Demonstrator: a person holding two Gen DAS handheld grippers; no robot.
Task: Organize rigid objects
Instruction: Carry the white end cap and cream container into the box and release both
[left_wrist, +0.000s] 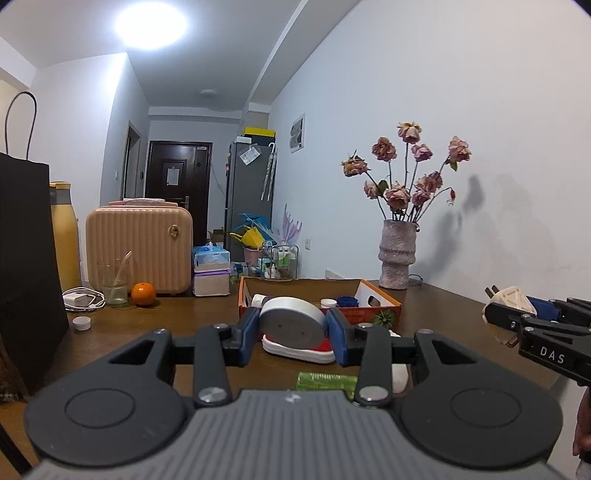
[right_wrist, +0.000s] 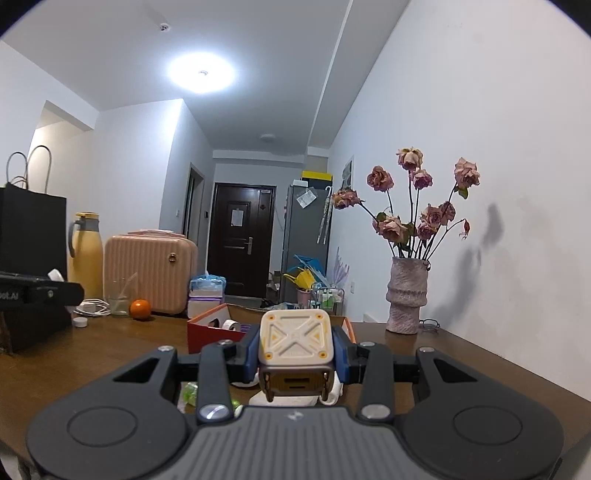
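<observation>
My left gripper (left_wrist: 293, 323) is shut on a round white-and-grey disc (left_wrist: 291, 317), held a little above the brown table (left_wrist: 166, 314) just in front of an open orange cardboard box (left_wrist: 384, 297). The box holds several small items. A white-and-red object (left_wrist: 295, 350) lies on the table under the disc. My right gripper (right_wrist: 295, 352) is shut on a cream square charger plug (right_wrist: 293, 336), near the same box (right_wrist: 207, 330). In the left wrist view the right gripper (left_wrist: 504, 317) enters from the right with the plug (left_wrist: 513, 297), prongs pointing left. The left gripper (right_wrist: 75, 291) shows at the far left of the right wrist view.
A vase of dried roses (left_wrist: 395, 258) stands by the wall at the back right. At the back left are a pink case (left_wrist: 140, 247), an orange (left_wrist: 143, 294), a glass (left_wrist: 112, 282), a white cable (left_wrist: 83, 298), a cap (left_wrist: 82, 324) and a black bag (left_wrist: 26, 258). A green packet (left_wrist: 327, 380) lies close below.
</observation>
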